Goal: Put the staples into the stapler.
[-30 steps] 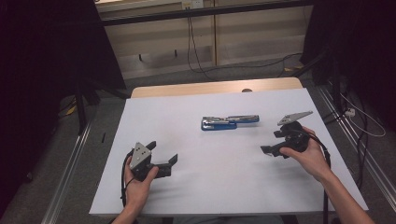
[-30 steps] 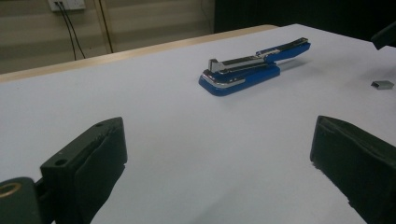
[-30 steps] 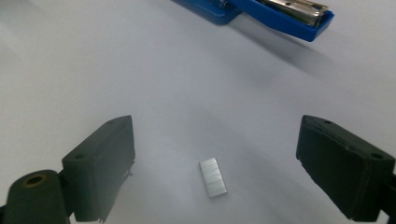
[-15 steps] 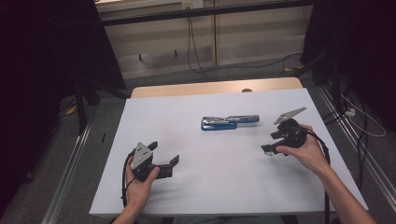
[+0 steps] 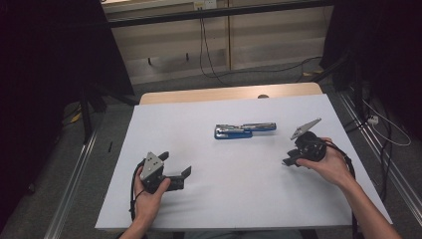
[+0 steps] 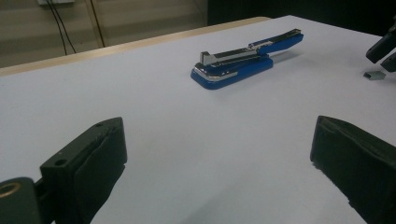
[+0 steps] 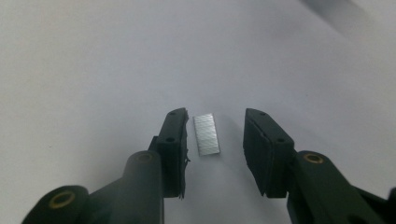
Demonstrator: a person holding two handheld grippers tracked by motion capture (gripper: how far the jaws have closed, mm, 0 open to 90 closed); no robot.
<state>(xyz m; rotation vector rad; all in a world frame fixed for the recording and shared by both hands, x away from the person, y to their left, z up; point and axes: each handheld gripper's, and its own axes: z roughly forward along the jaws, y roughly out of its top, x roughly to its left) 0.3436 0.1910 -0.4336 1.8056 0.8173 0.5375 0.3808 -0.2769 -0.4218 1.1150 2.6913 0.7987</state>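
Observation:
A blue stapler (image 5: 244, 130) (image 6: 243, 60) lies swung open near the middle of the white table (image 5: 224, 199). At the right, my right gripper (image 5: 289, 161) (image 7: 215, 126) points down at the table over a small silver strip of staples (image 7: 207, 135) (image 6: 374, 74). Its jaws have just been closing, with the strip lying between them; a gap shows on each side, so the pads are not pressing on it. My left gripper (image 5: 175, 163) (image 6: 217, 140) rests open at the front left, aimed toward the stapler with nothing between its jaws.
The table's wooden far edge (image 5: 229, 93) runs behind the white sheet. Metal rails (image 5: 74, 194) flank the table on both sides, and cables (image 5: 383, 134) lie on the floor at the right.
The right gripper's jaws have narrowed around the staple strip, and the hand has shifted only slightly. The left gripper and the stapler have stayed put.

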